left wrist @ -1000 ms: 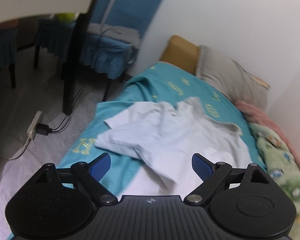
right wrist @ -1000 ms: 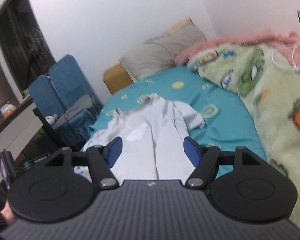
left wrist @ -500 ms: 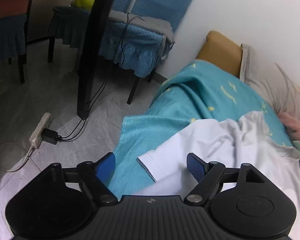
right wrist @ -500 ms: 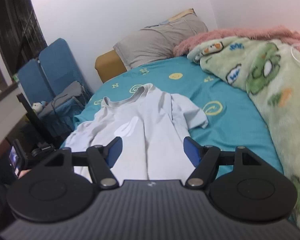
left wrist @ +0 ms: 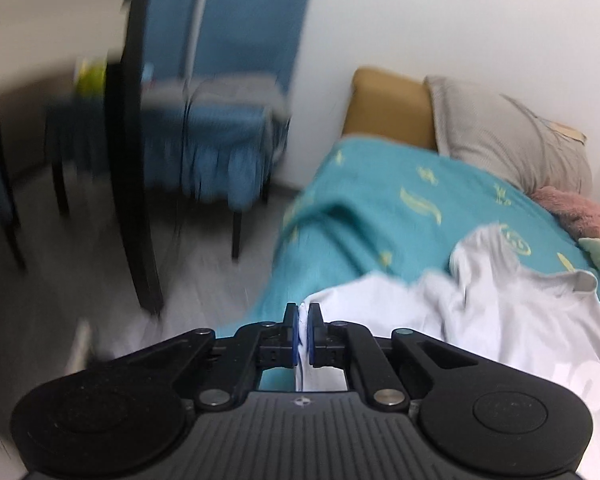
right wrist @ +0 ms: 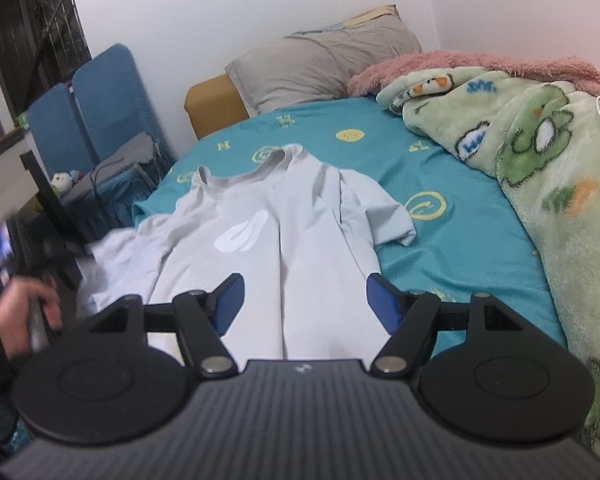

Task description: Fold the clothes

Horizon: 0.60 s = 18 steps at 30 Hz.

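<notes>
On bed, left claw (left wrist: 303, 322) pinches shirt (left wrist: 480, 312) (sleeve).

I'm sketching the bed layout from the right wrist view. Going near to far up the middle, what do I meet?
right gripper → white T-shirt → teal bedsheet → grey pillow → white wall

Bed surface: the teal sheet (right wrist: 452, 248) is left bare to the right of the shirt (right wrist: 300, 232).
Right edge: passage is blocked by the heaped green blanket (right wrist: 540, 168).
Head end: closed off by the pillow (right wrist: 324, 64) and wall.
Left side: open floor (left wrist: 80, 264) is interrupted by a table leg (left wrist: 132, 200) and a chair (left wrist: 228, 80).
</notes>
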### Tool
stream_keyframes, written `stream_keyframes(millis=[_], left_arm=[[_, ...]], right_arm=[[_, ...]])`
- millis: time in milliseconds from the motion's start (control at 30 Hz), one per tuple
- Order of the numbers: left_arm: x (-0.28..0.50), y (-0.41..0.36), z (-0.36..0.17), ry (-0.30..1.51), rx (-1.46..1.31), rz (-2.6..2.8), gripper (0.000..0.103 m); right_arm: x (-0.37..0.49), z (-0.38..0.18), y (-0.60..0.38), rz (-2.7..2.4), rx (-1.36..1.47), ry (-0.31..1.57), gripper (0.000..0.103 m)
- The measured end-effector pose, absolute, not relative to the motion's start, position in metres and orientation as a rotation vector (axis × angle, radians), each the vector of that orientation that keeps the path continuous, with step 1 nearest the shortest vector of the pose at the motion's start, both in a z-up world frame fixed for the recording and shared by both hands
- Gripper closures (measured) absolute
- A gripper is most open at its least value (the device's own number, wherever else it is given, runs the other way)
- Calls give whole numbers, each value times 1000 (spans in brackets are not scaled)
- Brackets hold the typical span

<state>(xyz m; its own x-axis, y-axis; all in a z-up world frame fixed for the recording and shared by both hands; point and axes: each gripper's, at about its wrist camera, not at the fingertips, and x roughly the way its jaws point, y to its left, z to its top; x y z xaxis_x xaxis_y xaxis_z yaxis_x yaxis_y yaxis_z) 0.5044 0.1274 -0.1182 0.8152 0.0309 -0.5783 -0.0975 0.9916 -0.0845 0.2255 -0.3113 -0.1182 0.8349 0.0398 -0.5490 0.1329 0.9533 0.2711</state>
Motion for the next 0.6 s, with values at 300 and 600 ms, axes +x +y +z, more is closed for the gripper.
stream_keyframes(millis=[300, 600], left_arm=[[579, 104, -76, 499, 225, 445, 98], [526, 90, -118, 723, -48, 253, 52]], right_arm=[[235, -124, -307, -85, 276, 600, 33], [241, -124, -309, -79, 278, 588, 33]])
